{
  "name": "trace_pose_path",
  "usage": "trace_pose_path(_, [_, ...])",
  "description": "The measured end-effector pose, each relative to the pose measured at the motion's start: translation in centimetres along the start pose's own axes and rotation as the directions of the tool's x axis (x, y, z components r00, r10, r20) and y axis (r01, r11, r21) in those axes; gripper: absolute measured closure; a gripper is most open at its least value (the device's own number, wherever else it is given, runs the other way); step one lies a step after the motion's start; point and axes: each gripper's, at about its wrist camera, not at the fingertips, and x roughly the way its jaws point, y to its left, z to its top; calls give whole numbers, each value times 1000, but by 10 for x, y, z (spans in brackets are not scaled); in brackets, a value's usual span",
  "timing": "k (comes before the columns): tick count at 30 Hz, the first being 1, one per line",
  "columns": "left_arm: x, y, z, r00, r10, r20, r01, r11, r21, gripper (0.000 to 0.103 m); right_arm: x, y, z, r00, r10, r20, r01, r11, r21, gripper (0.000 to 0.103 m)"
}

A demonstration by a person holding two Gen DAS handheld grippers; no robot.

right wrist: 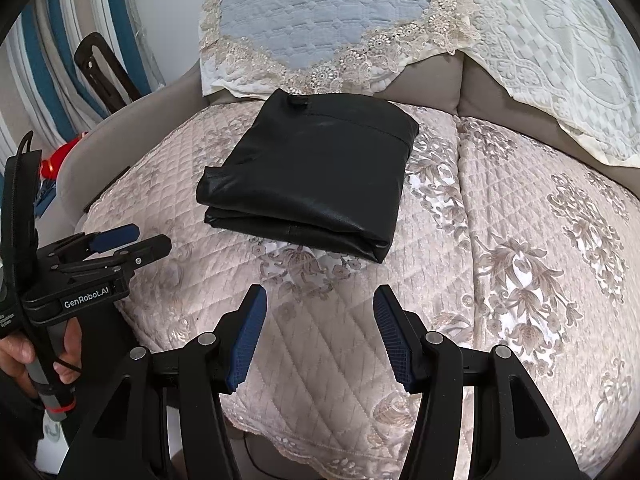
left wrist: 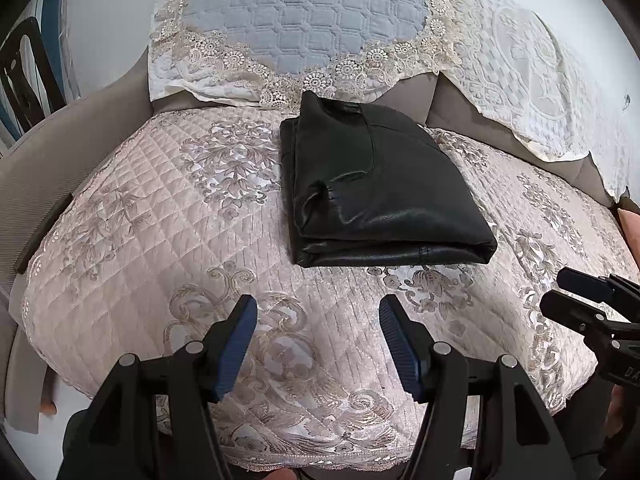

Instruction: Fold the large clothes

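Note:
A black leather-like garment [left wrist: 376,188] lies folded into a thick rectangle on the quilted pink sofa cover [left wrist: 160,216], near the backrest. It also shows in the right wrist view [right wrist: 316,176]. My left gripper [left wrist: 318,308] is open and empty, held above the cover in front of the garment. My right gripper [right wrist: 320,300] is open and empty, also short of the garment's near edge. The right gripper shows at the right edge of the left wrist view [left wrist: 560,292]. The left gripper shows at the left of the right wrist view [right wrist: 140,240].
A blue quilted cover with lace trim [left wrist: 304,20] hangs over the backrest. A white lace throw [left wrist: 540,72] drapes on the right. The grey sofa arm [left wrist: 44,160] rises at the left. A red object [right wrist: 60,160] lies beyond the arm.

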Motion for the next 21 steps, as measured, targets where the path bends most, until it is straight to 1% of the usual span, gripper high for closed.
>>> trace_pose_path(21, [-1, -4, -1, 1000, 9, 4, -9, 1000, 10, 37, 1, 3, 1, 1000, 5, 2, -5, 1000, -12, 46])
